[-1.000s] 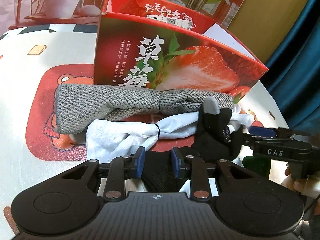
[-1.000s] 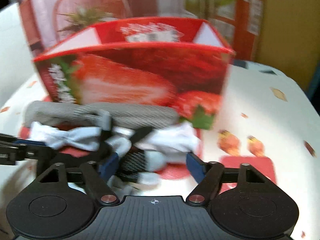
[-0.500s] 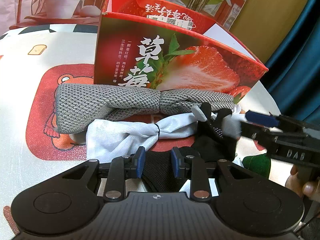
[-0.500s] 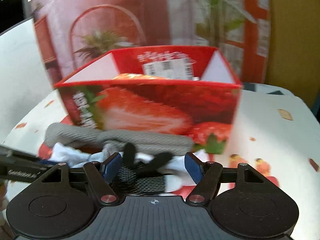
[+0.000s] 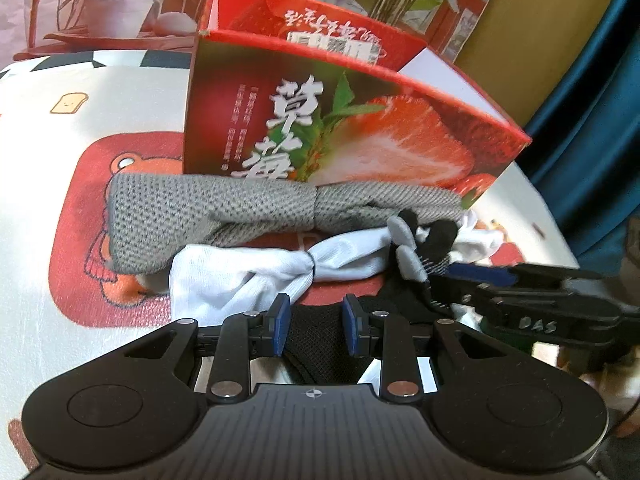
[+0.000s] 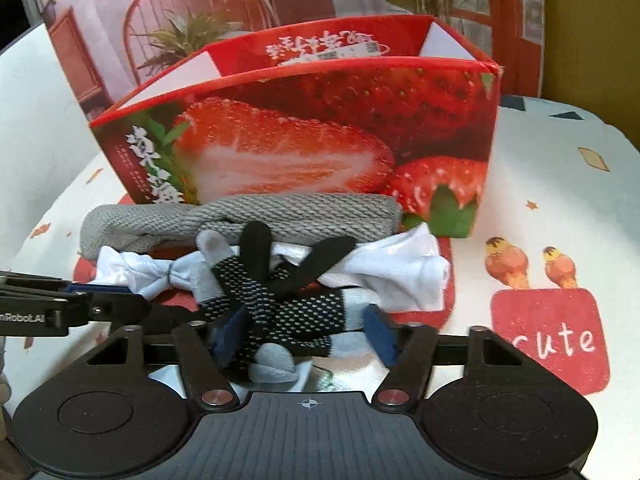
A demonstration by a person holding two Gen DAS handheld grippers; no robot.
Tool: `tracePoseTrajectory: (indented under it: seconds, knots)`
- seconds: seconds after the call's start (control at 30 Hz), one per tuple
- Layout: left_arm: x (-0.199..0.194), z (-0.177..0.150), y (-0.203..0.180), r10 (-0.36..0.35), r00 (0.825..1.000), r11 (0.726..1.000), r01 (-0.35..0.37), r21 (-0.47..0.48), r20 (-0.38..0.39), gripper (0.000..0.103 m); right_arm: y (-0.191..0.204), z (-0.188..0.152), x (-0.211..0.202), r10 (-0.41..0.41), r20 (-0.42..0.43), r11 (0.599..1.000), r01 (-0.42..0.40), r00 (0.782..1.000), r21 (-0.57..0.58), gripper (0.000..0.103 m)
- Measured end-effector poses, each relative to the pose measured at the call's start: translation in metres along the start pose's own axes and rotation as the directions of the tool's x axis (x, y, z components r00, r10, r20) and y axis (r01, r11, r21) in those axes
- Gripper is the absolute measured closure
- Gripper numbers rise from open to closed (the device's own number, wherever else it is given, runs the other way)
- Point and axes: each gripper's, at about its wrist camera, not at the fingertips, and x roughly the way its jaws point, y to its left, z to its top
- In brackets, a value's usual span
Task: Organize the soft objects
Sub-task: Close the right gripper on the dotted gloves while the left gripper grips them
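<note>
On the far left of the left wrist view the printed tablecloth (image 5: 36,208) lies bare, with a red bear patch (image 5: 96,216) part-covered by the soft things. A potted plant (image 5: 116,4) stands behind, well apart from the pile. The grey knitted cloth (image 5: 208,216), tied at its middle, lies along the foot of the strawberry box (image 5: 344,136), touching its front wall. Just in front of it lies the white cloth (image 5: 248,276), knotted in the middle, one end tucked against the grey one.

The left gripper (image 5: 314,330) has its blue pads closed narrowly on black mesh fabric, the cuff end of the black glove (image 5: 436,240). The glove's grey-tipped fingers rise over the white cloth, right of the knot.

The right gripper (image 6: 306,334) comes in from the right side. Its jaws have just been closing, and the dotted palm of the glove lies between the blue pads, which now touch its sides. In its own view the glove's fingers stand up in front of the white and grey cloths, hiding their middles. The box stands behind them all, open at the top. A teal curtain (image 5: 592,112) hangs at the far right
</note>
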Motion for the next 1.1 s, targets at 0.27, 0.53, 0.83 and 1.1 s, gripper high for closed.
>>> tracePoseTrajectory:
  seconds: [0.27,0.53,0.83,1.1]
  knots:
    - [-0.012,0.000,0.000,-0.058,0.998,0.998,0.057,0.026,0.007,0.052,-0.011,-0.002,0.006,0.072,-0.018,0.992,-0.070,0.997,0.109,0.071]
    - [-0.012,-0.007,0.001,-0.017,1.000,1.000,0.017,0.023,-0.026,0.045,-0.015,-0.004,0.005,0.086,-0.017,0.988,-0.083,0.996,0.131,0.073]
    - [-0.009,-0.013,0.004,-0.031,0.998,1.000,0.030,-0.006,-0.059,0.046,-0.016,-0.005,0.005,0.090,-0.016,0.986,-0.086,0.996,0.144,0.073]
    - [-0.002,-0.018,0.006,-0.001,0.998,1.000,-0.001,-0.029,-0.063,0.080,-0.012,-0.005,0.002,0.109,-0.019,0.984,-0.106,0.994,0.141,0.073]
